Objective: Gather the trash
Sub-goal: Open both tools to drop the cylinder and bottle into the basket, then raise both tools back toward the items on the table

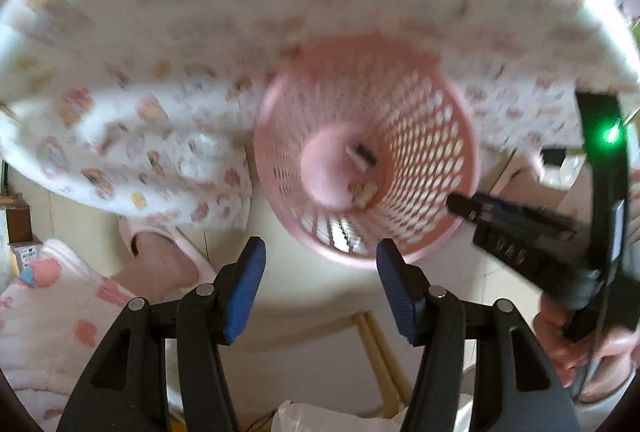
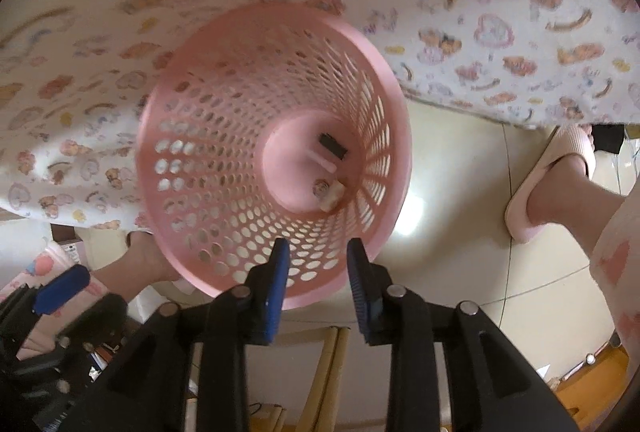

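Observation:
A pink perforated waste basket stands on the floor below both grippers; it also shows in the right wrist view. On its bottom lie a small black piece, a pink stick and a pale crumpled scrap; the same bits show in the left wrist view. My left gripper is open and empty above the basket's near rim. My right gripper is open and empty over the basket's near rim; it shows at the right of the left wrist view.
A white cloth with a bear print hangs behind the basket. A foot in a pink slipper stands on the tiled floor to the right. A wooden frame lies below the grippers. A white plastic bag sits at the bottom edge.

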